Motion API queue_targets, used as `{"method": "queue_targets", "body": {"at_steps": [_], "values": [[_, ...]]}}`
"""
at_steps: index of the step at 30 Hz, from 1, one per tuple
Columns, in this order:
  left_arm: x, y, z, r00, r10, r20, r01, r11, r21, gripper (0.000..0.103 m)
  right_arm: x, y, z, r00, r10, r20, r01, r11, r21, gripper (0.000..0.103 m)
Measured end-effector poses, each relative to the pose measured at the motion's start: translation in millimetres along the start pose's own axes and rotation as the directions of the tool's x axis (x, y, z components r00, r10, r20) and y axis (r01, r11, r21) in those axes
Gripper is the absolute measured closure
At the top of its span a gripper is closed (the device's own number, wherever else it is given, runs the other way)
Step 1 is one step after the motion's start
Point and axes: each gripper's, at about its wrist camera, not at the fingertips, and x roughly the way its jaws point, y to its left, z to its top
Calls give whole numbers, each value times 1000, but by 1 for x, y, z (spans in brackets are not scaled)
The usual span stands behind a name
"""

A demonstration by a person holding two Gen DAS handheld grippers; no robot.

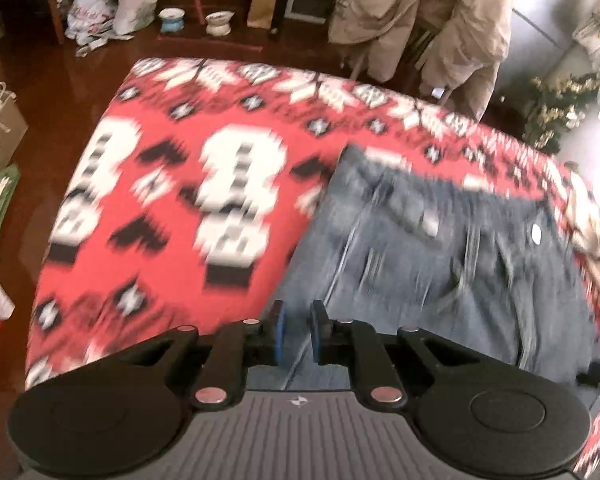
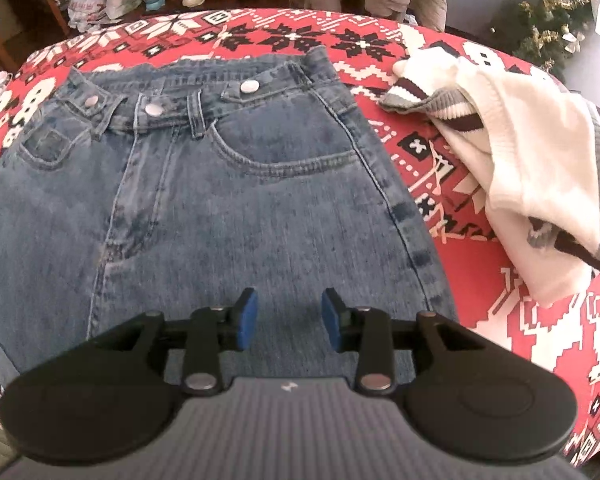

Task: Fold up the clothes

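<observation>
Jeans (image 2: 220,184) lie flat on a red patterned cloth (image 2: 476,300), waistband toward 12 o'clock in the right wrist view, front side up, three metal snaps showing along the band.

Right tongs (image 2: 288,320): blue pads set wide apart, nothing between them. They hang over the upper leg area of the jeans, with the waistband and pocket out at 12 o'clock from the tips. Whether the pads touch the denim cannot be told.

Left tongs (image 1: 298,332): narrow gap between the blue pads, holding nothing that shows. The view is motion-blurred. The jeans (image 1: 440,260) fill the ground from 12 to 3 o'clock of the tips; the jeans' left edge runs under the gap and bare cloth (image 1: 172,184) spreads from 9 to 12 o'clock.

A white sweater (image 2: 532,176) with striped trim sits crumpled on the cloth at 2 o'clock of the right tongs, just beside the jeans but apart from them.

Beyond the cloth at 12 o'clock in the left view, a tan coat (image 1: 432,20) hangs over a chair.
</observation>
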Motion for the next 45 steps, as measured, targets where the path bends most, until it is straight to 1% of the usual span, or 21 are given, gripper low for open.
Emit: {"method": "queue_targets", "body": {"at_steps": [2,4,6,8,10,12,17,20,24,29,32,33,34,35,36,37,39,40,43,45], "values": [[10,-4,13,1000,-10,1,10,1000,8,91,1,0,4,1000,1,7,-1,1000,1,60],[24,-4,17,999,-4,-40,4,1000,14,89,2,1,7,1000,1,8,-1,1000,3,59],[27,-3,14,999,2,-36,-1,1000,28,86,5,1,9,1000,0,1,0,1000,-2,59],[24,-1,11,1000,5,-30,-4,1000,19,85,7,2,9,1000,-1,-3,1,1000,-11,59],[18,3,5,999,18,-31,-18,1000,4,79,7,2,9,1000,0,-1,0,1000,-17,59],[13,8,-2,998,51,-48,-51,999,8,80,6,1,8,1000,0,-1,0,1000,-17,59],[-5,18,-33,992,113,-64,-107,990,93,80,4,-3,3,1000,-1,-3,1,1000,-5,59],[-16,27,-52,986,150,-75,-141,983,117,80,1,-5,-1,1000,-5,-2,5,1000,1,58],[-30,39,-75,977,192,-89,-181,977,116,79,-4,-9,-8,1000,-12,-4,12,1000,4,58],[-41,49,-92,967,237,-95,-225,967,121,76,-8,-15,-17,1000,-22,-13,22,1000,1,57],[-46,54,-97,957,268,-114,-254,959,123,77,-12,-22,-20,999,-35,-9,35,999,-11,57],[-49,55,-97,956,274,-110,-262,959,111,80,-13,-25,-19,999,-42,-3,42,999,-12,57],[-53,56,-96,953,284,-104,-274,957,99,85,-13,-28,-17,999,-51,3,51,999,-14,61],[-57,56,-94,954,284,-93,-277,958,79,85,-13,-32,-15,998,-58,10,59,998,-18,72],[-61,56,-92,958,276,-82,-272,961,56,85,-12,-36,-11,998,-63,16,64,998,-24,79],[-64,55,-90,961,267,-75,-266,964,34,85,-11,-39,-7,997,-68,23,69,997,-29,83],[-66,50,-85,966,252,-64,-252,968,9,85,-7,-46,3,997,-63,40,65,997,-31,86],[-64,45,-84,967,246,-65,-245,969,19,85,-3,-49,10,997,-59,49,60,998,-33,89],[-58,29,-82,971,227,-69,-224,973,50,85,12,-51,38,996,-45,77,50,997,-53,92],[-56,18,-83,975,210,-68,-206,976,66,85,24,-50,61,996,-22,85,27,998,-57,92]]}}
